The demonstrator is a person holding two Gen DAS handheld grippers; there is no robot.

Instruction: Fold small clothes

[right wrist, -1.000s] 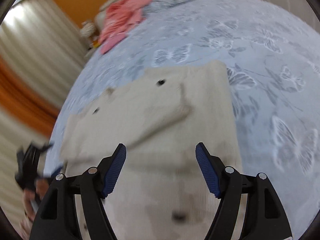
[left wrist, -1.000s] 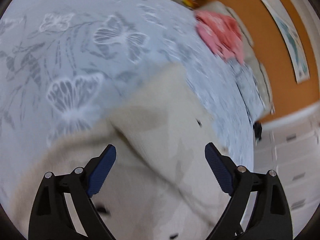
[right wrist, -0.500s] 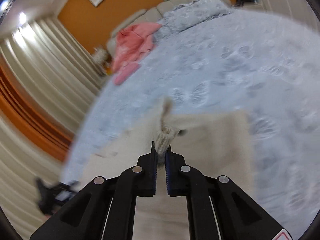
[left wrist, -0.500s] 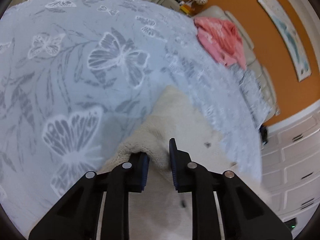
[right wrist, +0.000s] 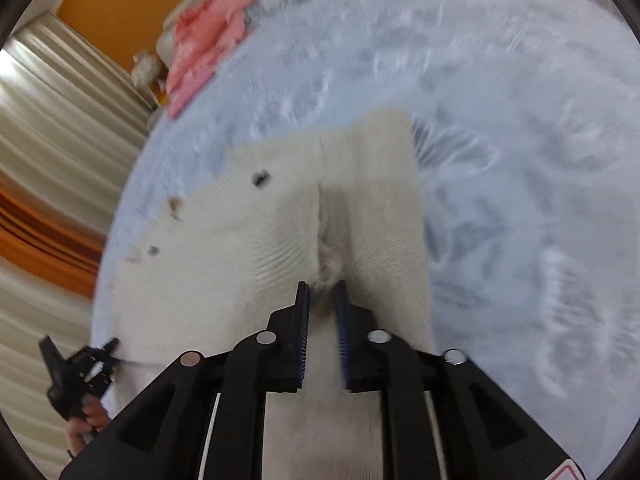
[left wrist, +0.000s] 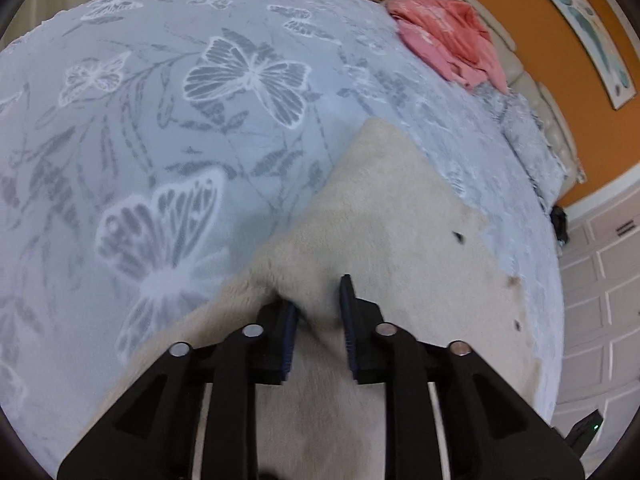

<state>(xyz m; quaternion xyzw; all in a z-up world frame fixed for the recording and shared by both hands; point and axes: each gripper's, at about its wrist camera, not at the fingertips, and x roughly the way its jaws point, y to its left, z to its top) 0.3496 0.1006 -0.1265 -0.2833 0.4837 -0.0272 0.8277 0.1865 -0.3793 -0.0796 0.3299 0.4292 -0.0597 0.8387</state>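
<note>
A cream knitted garment (left wrist: 392,216) with small dark buttons lies on the blue butterfly bedspread (left wrist: 168,92). My left gripper (left wrist: 318,312) is shut on a raised fold of it at its near edge. In the right wrist view the same garment (right wrist: 248,240) spreads ahead, and my right gripper (right wrist: 322,294) is shut on a bunched ridge of its fabric. The left gripper also shows at the lower left of the right wrist view (right wrist: 76,368), held by a hand.
A pink garment (left wrist: 448,48) lies at the head of the bed by the padded headboard (left wrist: 532,92); it also shows in the right wrist view (right wrist: 204,40). An orange wall, curtains (right wrist: 52,128) and white drawers (left wrist: 600,288) surround the bed.
Both grippers went from wide open above the garment to closed on pinches of its fabric. The pinched fabric now stands up from the bedspread between each pair of fingers.
</note>
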